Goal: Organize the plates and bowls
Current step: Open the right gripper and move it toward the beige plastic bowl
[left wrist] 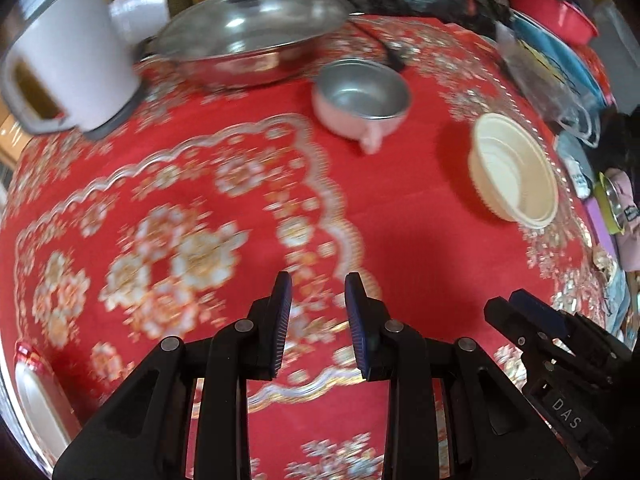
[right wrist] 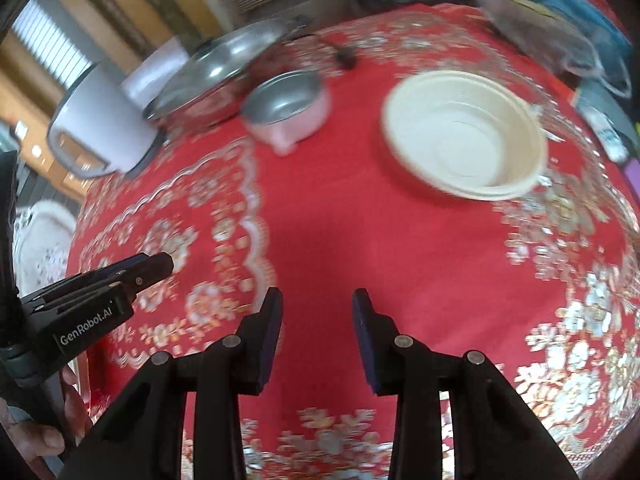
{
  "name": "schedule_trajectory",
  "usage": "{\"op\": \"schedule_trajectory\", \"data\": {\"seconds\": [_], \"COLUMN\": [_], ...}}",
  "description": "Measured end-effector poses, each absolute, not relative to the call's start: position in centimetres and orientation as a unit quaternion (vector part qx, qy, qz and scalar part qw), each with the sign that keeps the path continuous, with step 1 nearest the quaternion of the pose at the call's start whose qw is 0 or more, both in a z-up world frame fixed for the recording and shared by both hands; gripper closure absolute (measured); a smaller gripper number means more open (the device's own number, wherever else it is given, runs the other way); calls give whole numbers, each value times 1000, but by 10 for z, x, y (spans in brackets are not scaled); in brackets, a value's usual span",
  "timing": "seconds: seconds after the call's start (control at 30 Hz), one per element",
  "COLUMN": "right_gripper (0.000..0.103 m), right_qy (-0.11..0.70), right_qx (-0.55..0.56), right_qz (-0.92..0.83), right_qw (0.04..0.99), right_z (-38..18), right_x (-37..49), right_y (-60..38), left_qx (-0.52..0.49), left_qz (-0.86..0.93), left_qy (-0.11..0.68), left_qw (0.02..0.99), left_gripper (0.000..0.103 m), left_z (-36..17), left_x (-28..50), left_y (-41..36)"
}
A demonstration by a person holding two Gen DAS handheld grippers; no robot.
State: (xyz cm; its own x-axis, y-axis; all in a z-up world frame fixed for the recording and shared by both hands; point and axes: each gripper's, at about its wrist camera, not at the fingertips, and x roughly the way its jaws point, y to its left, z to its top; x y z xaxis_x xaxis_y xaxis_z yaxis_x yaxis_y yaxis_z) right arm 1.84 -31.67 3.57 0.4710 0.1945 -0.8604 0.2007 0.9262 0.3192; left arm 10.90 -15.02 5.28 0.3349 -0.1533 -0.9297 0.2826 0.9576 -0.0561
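A cream bowl (left wrist: 516, 170) (right wrist: 466, 134) stands on the red patterned tablecloth (left wrist: 248, 184) at the right. A pink bowl with a metal inside (left wrist: 362, 98) (right wrist: 286, 106) stands left of it, farther back. My left gripper (left wrist: 319, 326) is open and empty above the cloth, well short of both bowls. My right gripper (right wrist: 317, 340) is open and empty too, nearer the cream bowl. Each gripper shows at the edge of the other's view, the right one (left wrist: 520, 312) and the left one (right wrist: 152, 266).
A steel wok with a glass lid (left wrist: 248, 36) (right wrist: 216, 76) stands at the back. A white electric kettle (left wrist: 68, 68) (right wrist: 100, 120) stands at the back left. Plastic bags and red and blue items (left wrist: 560, 48) crowd the right edge.
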Motion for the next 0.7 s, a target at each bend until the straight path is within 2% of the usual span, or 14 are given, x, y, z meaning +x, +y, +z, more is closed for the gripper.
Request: {"op": "schedule_trajectory", "data": {"seconds": [0.27,0.7], "right_gripper": [64,63], "right_qy": [501,474], "right_qx": [215,234], "right_qz": [-48,-84], "right_qw": [837,845], "right_z": [35,42], "right_x": [12,15], "right_y": [-367,-416], "left_qx": [74,75], "left_qz": [-172,-196], "left_qy": [559,561], "left_qw": [808,801], "left_gripper": [77,77], "left_z": [52,52], "left_x": [122,151], "left_y": [-214,-269]}}
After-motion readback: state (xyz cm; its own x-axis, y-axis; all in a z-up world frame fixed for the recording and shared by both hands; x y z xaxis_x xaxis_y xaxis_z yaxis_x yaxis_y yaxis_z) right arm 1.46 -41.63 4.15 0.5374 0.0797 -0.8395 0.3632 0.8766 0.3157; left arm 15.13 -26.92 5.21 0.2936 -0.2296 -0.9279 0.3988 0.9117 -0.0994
